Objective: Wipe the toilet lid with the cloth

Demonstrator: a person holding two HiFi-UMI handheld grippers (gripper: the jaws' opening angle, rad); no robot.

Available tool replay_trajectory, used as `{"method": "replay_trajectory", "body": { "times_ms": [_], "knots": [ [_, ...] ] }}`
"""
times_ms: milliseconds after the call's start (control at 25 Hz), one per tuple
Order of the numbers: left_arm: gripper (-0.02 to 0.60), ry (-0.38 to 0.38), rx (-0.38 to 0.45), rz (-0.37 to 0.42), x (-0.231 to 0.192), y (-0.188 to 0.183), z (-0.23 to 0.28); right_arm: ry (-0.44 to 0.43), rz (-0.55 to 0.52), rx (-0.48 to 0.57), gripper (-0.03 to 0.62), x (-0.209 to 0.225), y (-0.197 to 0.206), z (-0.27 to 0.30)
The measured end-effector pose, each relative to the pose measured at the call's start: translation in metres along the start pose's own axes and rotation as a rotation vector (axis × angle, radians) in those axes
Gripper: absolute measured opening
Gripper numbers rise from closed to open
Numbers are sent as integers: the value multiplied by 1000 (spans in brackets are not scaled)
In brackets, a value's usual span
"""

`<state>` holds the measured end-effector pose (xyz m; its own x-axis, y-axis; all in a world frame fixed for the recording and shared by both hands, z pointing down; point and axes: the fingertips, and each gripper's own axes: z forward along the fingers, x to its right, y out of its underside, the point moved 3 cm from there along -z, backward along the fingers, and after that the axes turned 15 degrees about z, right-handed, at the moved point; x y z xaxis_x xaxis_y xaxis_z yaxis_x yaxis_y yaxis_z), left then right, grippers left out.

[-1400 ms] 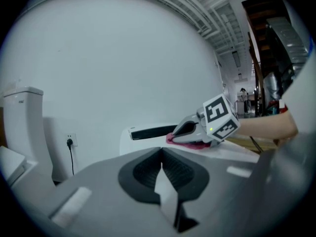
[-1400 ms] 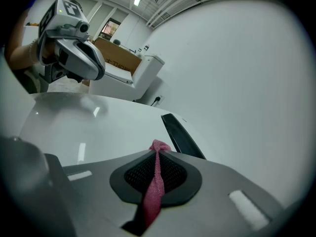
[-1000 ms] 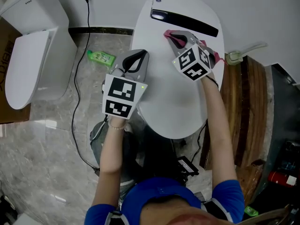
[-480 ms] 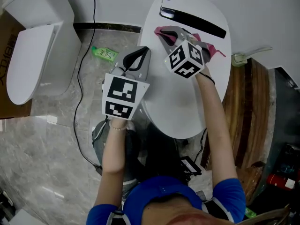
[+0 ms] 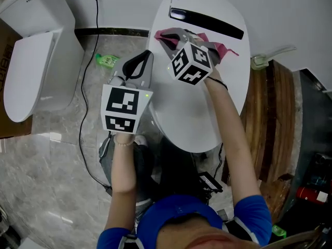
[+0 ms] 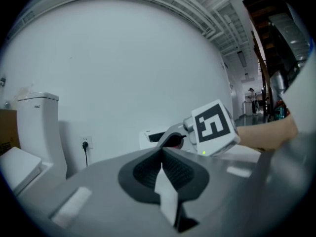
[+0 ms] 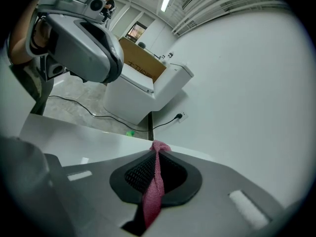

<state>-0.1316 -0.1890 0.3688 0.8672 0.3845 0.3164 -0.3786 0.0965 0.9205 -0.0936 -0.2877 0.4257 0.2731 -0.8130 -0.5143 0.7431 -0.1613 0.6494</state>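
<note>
One pink cloth [image 7: 152, 191], bunched, pinched in right hand-held gripper [image 7: 157, 150]

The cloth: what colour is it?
Pink. The cloth shows best in the right gripper view.

Seen from above, the person's bare right arm [image 5: 231, 128] and left arm [image 5: 122, 165] reach forward from blue sleeves [image 5: 251, 211], the right stretched farther ahead. The left gripper [image 5: 139, 62] points straight ahead with its fingers [image 6: 143, 172] pressed together, its marker cube [image 5: 124, 108] facing up just above the wrist. The right gripper [image 5: 167, 39] angles across toward the left side, its cube tilted and its fingers clamped on a pink cloth [image 7: 152, 191], and the two grippers sit near each other without touching.
</note>
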Motion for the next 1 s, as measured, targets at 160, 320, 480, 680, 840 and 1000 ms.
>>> {"method": "replay_trajectory", "body": {
  "times_ms": [160, 320, 480, 680, 840, 1000],
  "knots": [
    [2, -14, -2, -4, -4, 1, -2, -37, 27, 6, 12, -4, -2, 0],
    [2, -20, -3, -10, -5, 1, -2, -79, 50, 15, 14, -9, -4, -2],
    [2, -13, 1, -8, -3, -1, 1, -91, 46, 17, 14, -14, -6, -3],
    [2, -24, -6, -8, -6, 2, -2, -106, 33, 23, 14, -22, -9, -4],
    [2, -33, -8, -12, -8, 3, -3, -138, 24, 36, 14, -32, -10, -10],
    [2, -21, -5, -10, -5, 2, -1, -157, 15, 44, 14, -40, -11, -16]
  ]
}}
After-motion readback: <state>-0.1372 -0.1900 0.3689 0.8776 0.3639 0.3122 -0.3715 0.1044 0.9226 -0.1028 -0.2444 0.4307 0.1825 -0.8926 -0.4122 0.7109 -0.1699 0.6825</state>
